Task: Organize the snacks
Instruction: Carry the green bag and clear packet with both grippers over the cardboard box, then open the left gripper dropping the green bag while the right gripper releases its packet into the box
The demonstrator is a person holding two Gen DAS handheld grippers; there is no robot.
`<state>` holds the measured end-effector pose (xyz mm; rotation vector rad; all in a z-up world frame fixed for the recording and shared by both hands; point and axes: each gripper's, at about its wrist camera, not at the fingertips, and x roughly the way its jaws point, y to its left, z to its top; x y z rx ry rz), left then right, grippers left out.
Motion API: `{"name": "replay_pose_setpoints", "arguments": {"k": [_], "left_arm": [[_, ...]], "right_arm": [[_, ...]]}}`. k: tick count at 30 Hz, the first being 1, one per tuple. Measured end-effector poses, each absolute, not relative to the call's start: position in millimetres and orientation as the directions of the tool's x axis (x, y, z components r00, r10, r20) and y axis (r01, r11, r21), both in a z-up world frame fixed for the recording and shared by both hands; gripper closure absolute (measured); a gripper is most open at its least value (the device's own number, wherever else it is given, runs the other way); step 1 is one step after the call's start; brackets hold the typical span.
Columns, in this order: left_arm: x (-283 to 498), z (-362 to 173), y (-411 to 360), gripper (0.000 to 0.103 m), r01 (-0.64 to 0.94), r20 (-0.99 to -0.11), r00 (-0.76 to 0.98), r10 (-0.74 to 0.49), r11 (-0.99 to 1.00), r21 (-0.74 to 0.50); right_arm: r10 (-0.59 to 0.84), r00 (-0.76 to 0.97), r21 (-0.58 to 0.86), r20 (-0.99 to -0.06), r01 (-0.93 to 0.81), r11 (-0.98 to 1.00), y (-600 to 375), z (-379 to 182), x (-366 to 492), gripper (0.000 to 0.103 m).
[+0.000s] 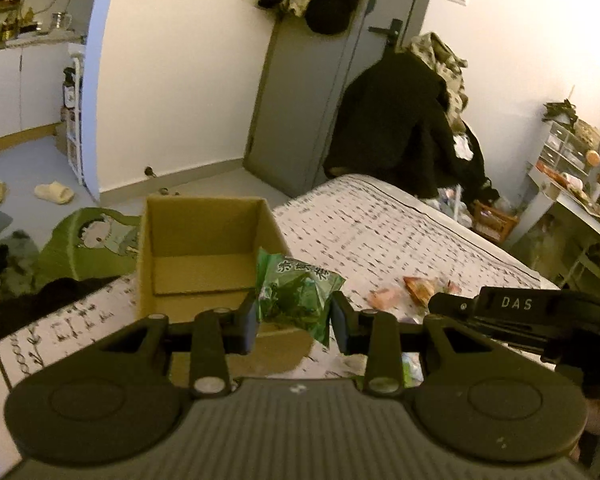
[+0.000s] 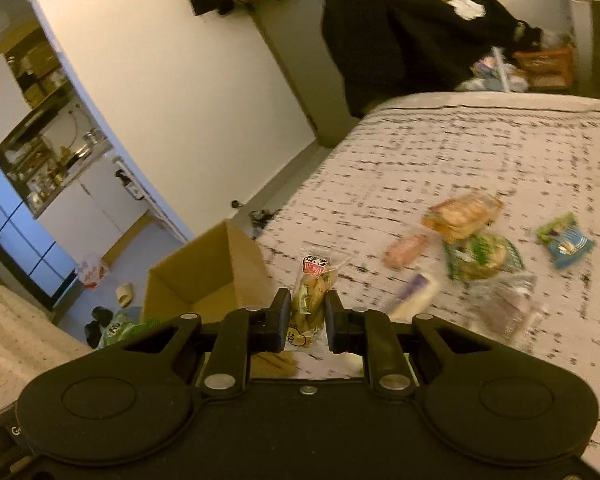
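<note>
Box [image 1: 204, 256] looks empty so far, I've got a green packet [image 1: 296, 296] in my left gripper [image 1: 294, 318] and a yellow one [image 2: 310, 304] in the right gripper [image 2: 308, 320], rest sits mid-bed [image 2: 460, 152].

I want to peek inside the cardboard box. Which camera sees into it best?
The left wrist view. There the cardboard box faces the camera with its top open, so the inner walls and bottom flaps show. The right wrist view catches the box from the side and lower, partly hidden behind the tongs.
</note>
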<state>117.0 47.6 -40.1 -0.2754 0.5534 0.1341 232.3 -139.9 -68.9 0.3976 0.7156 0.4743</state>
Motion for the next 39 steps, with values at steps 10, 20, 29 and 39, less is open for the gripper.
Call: {"name": "replay_pose_setpoints", "arguments": {"k": [10,20,29,39], "left_arm": [[120,-32,78,0.067,-0.241,-0.521,0.848,0.101,0.948,-0.210],[134,-31,100,0.067,-0.258,-0.523,0.845,0.109,0.941,-0.220],[148,-43,111,0.067,-0.274,-0.546,0.830,0.115,0.937,-0.218],[162,-60,116,0.067,-0.306,-0.587,0.799,0.129,0.928,-0.213]], "right_arm": [[0.601,0.626,0.506,-0.497,-0.353,0.787,-98,-61,242,0.085],[0.633,0.611,0.527,-0.476,-0.378,0.761,-73,-66,254,0.084],[0.652,0.590,0.537,-0.477,-0.392,0.747,-60,-68,260,0.084],[0.665,0.575,0.548,-0.477,-0.397,0.736,-58,-74,262,0.084]]}}
